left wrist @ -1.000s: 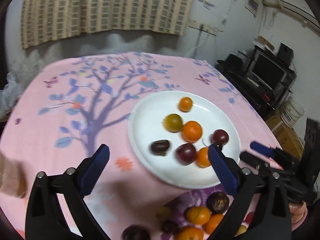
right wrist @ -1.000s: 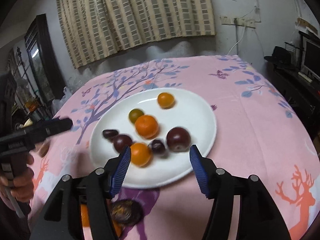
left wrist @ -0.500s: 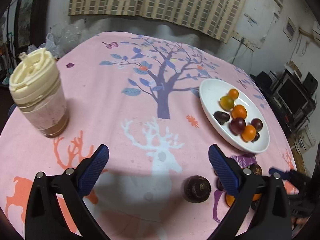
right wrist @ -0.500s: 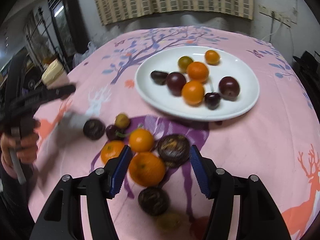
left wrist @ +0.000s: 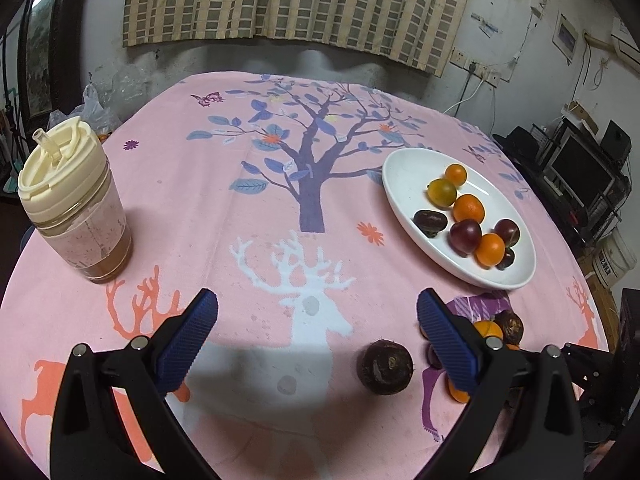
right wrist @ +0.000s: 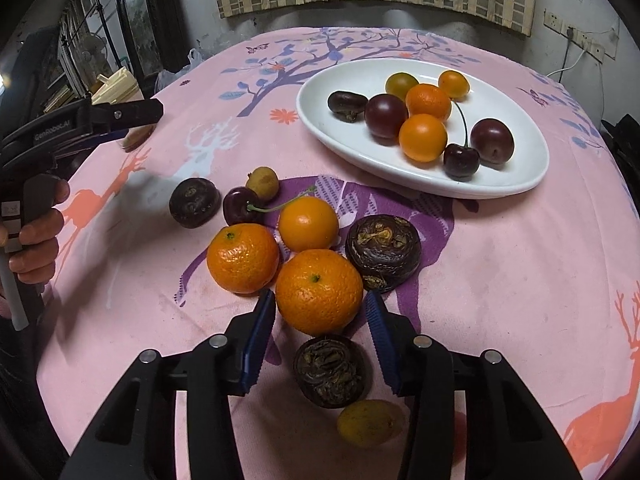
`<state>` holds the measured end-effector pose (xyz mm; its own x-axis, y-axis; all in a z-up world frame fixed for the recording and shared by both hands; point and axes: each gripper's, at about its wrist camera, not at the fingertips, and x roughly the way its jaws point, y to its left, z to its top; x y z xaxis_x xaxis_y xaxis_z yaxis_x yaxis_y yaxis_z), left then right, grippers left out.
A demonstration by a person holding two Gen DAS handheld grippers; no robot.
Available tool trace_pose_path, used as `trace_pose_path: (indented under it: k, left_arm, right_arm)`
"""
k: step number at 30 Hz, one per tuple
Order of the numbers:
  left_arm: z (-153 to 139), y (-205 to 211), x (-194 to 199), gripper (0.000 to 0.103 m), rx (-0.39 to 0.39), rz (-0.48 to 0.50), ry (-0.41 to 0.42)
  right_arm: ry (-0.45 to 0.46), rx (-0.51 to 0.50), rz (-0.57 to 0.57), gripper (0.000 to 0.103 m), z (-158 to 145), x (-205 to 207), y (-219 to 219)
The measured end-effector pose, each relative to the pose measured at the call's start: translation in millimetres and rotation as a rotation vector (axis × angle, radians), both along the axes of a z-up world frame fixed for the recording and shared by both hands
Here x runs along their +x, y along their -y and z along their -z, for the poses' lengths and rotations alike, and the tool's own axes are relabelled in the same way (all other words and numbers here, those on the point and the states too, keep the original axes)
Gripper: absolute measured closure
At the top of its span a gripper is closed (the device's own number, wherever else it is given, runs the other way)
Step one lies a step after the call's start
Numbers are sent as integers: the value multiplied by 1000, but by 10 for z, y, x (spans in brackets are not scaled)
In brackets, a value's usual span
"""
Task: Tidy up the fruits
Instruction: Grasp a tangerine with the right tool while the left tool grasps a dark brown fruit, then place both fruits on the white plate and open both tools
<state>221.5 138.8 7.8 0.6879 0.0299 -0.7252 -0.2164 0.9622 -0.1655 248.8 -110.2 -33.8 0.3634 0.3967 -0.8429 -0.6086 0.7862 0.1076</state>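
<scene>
You're roughly halfway: eight fruits sit on the plate (right wrist: 340, 136), nine wait on the cloth, your right gripper (right wrist: 320, 314) open astride an orange (right wrist: 319, 291), left gripper (left wrist: 316, 344) open, empty.

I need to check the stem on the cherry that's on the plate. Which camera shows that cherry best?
The right wrist view: the cherry lies unobstructed near the front rim of the white plate, its long stem curving up. In the left wrist view the same cherry is mostly hidden behind an orange fruit, stem not visible.
</scene>
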Motion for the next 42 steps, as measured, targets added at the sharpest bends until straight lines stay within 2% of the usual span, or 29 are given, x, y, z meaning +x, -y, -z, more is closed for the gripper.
trace_pose_path:
  k: [3, 6, 8, 12, 14, 15, 17, 20, 24, 32, 34, 39, 42]
  left_arm:
    - [-8, 28, -1, 5, 12, 7, 2]
    - [-16, 37, -6, 5, 24, 12, 3]
    - [-14, 34, -5, 5, 26, 23, 1]
    - [61, 96, 20, 5, 14, 112, -31]
    - [112, 234, 17, 5, 42, 185, -49]
    - [130, 321, 9, 8, 61, 233, -56]
    - [169, 499, -21, 19, 104, 316, -64]
    - [265, 672, -31, 29, 146, 385, -91]
    - [416, 720, 32, 40, 155, 393, -147]
    - [566, 738, 90, 53, 173, 390, -190]
    - [580, 725, 108, 60, 178, 383, -194]
    - [568, 682, 119, 61, 147, 375, -190]
    - [483, 646, 105, 61, 112, 358, -167]
  right_arm:
    - [10, -9, 2, 56, 28, 1, -18]
    - [6, 4, 0, 60, 19, 13, -18]
    - [-8, 43, 6, 61, -23, 33, 34]
    - [-9, 152, 31, 61, -176, 68, 184]
    - [-6, 192, 56, 61, -229, 98, 268]
    - [-2, 196, 73, 61, -241, 116, 301]
    - [0, 195, 108, 61, -240, 157, 356]
    - [-12, 198, 129, 61, -228, 193, 391]
    - [-6, 200, 129, 61, -232, 180, 391]
    - [-3, 203, 138, 61, -243, 189, 413]
    - [-1, 203, 141, 61, -245, 187, 417]
    - [3, 216, 142, 61, -263, 186, 440]
    - [76, 227, 145, 61, -356, 146, 473]
